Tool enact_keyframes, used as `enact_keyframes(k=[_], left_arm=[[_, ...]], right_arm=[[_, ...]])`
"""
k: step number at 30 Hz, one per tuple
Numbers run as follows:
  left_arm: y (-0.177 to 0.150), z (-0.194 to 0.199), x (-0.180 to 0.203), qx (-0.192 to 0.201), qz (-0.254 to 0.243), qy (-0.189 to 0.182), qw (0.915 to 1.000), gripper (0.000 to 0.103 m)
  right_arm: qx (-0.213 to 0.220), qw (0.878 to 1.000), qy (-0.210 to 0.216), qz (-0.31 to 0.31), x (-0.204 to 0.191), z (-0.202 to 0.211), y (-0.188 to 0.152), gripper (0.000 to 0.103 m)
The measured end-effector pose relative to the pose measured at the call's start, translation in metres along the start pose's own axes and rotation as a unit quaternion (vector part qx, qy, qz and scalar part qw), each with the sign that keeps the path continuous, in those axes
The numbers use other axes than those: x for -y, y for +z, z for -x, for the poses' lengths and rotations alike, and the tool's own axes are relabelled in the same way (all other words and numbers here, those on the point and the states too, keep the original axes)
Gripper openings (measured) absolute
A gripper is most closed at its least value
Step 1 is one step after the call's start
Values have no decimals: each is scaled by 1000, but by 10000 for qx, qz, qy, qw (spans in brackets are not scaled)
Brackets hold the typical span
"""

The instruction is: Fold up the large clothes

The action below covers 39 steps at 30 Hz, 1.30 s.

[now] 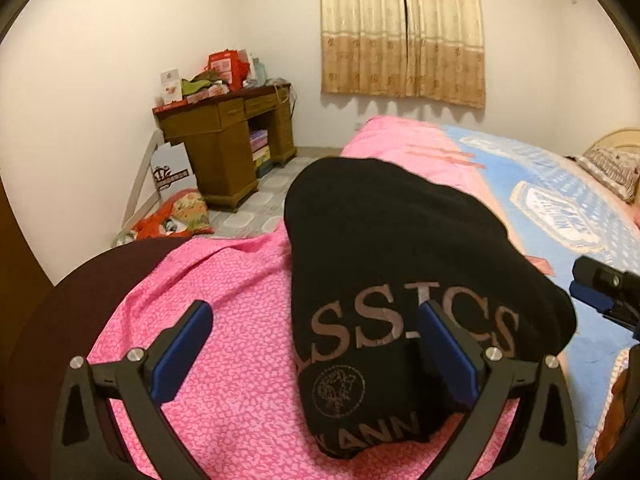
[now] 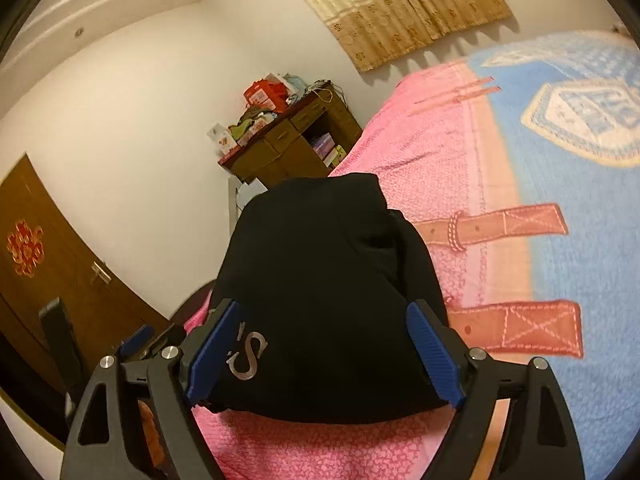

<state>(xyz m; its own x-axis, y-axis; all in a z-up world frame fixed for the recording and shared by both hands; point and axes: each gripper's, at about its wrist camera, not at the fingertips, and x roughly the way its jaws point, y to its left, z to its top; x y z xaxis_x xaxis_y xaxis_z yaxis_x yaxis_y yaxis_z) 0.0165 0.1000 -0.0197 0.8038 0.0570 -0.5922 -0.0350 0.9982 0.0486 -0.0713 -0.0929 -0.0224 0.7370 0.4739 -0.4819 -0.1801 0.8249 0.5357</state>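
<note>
- The left gripper (image 1: 316,354) stood with its jaws spread wide and clamped nothing; its blue pads (image 1: 182,350) framed the lower centre of the left wrist view.
- The right gripper (image 2: 324,356) was likewise spread apart and empty, its pads on either side of the garment's near edge.
- The black garment (image 1: 400,264) lay folded into a compact bundle on the pink bedspread (image 1: 224,376), at the centre of both views, with grey lettering (image 1: 412,326) facing up.
- In the left wrist view, the right gripper's tip appeared at the right edge, just beside the garment.
- A blue blanket (image 2: 592,216) covered the bed at the right of the frame.
- A wooden desk (image 1: 228,140) loaded with clutter stood at centre left, against the wall.
- Beige curtains (image 1: 402,28) hung at the upper centre.
- A brown door (image 2: 52,276) occupied the left edge of the right wrist view.
</note>
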Motion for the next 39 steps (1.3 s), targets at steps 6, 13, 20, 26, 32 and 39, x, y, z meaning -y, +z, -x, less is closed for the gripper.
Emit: enact_keyframes(k=[6,13,20,26,32,39], left_arm=[[-6,-14,8,-240,11,158,9996,103],[-6,-7,3,-320,-7,258,9992,103],[-13,16,8,-207,-56,193,9996,103],[-32,34,13,-220,-98,252,9994,103],[-55,53,11,-297,22,156,9994,103],[-70,94,16,101,-90,63,9999,103]], right_arm=[[-546,9939,-679,684,-17,-32,-22,86],[-552,9922,-838,745,-17,-30,-31,86],[166,9922,-1003,718,-32,21,-26,86],[365,9816,-1490,1138,-60,41,-43,88],[414,9749,-1717,1355,-78,58,-71,88],[626,9700,-1862,1429,-96,93,-96,88]])
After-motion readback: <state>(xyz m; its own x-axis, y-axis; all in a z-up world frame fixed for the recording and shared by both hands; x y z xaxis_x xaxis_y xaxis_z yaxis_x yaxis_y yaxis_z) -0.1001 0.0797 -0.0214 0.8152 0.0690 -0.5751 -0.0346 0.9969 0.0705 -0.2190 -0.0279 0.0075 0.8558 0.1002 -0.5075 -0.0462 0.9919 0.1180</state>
